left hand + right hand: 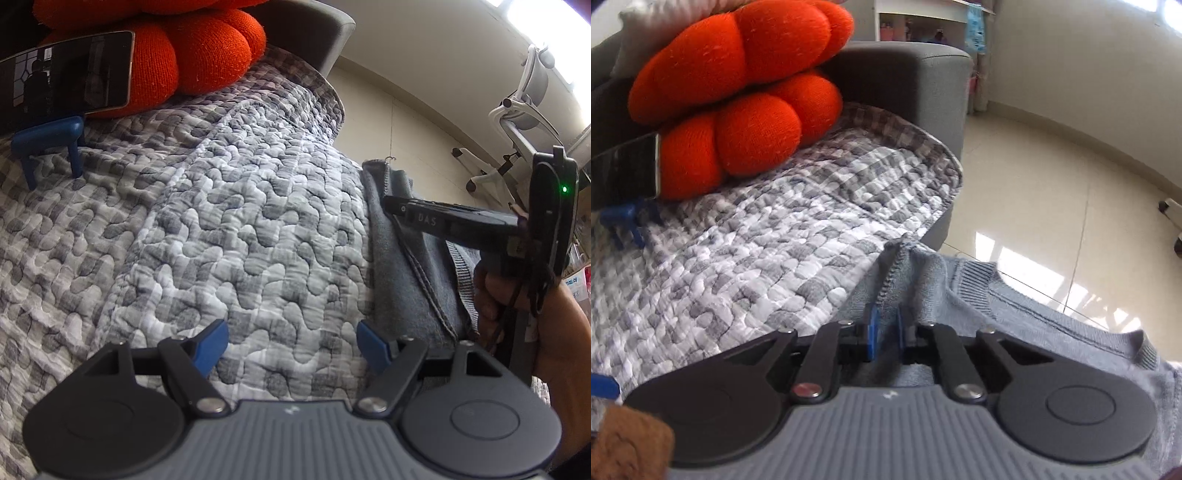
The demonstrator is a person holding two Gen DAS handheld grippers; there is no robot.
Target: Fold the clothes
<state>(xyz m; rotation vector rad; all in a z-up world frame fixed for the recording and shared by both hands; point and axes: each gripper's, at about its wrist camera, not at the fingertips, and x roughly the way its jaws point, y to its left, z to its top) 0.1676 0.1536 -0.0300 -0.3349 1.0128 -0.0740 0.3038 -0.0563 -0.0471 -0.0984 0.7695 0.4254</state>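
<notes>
A grey sweatshirt [399, 273] hangs over the right edge of the quilted checked sofa cover [229, 221]. In the right wrist view its ribbed collar and inside-out seam [890, 273] rise up between the blue pads. My right gripper [886, 326] is shut on that fold of the grey sweatshirt [1045, 310], holding its corner up off the cover. From the left wrist view my right gripper [388, 206] shows side-on, with a person's hand [517, 295] around its handle. My left gripper [293, 343] is open just above the cover, nothing between its fingers, a little left of the sweatshirt.
An orange puffy cushion [192, 55] lies at the back of the sofa, with a phone [62, 77] on a blue stand [48, 136] in front of it. A grey armrest [916, 81] bounds the far end. The tiled floor [1052, 192] and a white office chair [517, 122] lie beyond.
</notes>
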